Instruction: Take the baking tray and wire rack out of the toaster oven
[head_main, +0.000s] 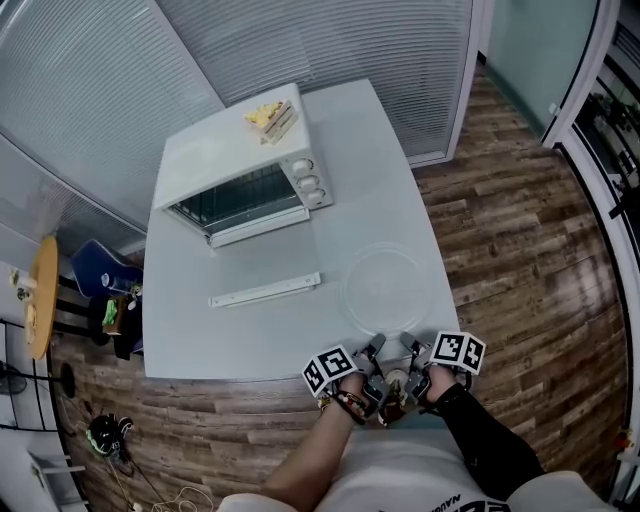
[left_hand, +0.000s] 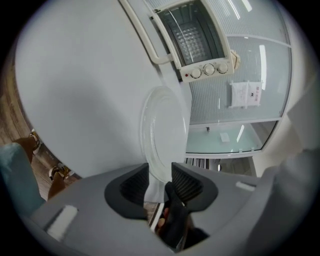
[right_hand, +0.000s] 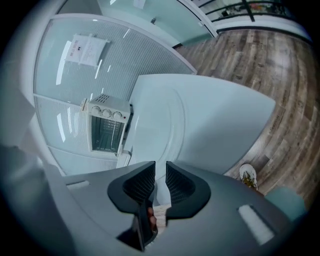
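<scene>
Currently both tools sit at the near edge of the table (head_main: 200, 330). Left gripper (left_hand: 160, 182): jaws spread, with the rim of a clear round plate (left_hand: 162, 130) reaching in between them, unpinched. Right gripper (right_hand: 160, 172): jaws a narrow gap apart, empty. Toaster oven (head_main: 240, 175) is well ahead of both, past the plate. Wire rack (left_hand: 192, 37) shows through its glass; baking tray not made out. Judgement: both are light, stiff, slick metal. Grip the front rim mid-width and pull level, as the rack may snag its guides.

You face a white toaster oven (head_main: 215, 160) on a pale grey worktop (head_main: 200, 330); brown wood-grain floor (head_main: 520, 230) surrounds that worktop.
</scene>
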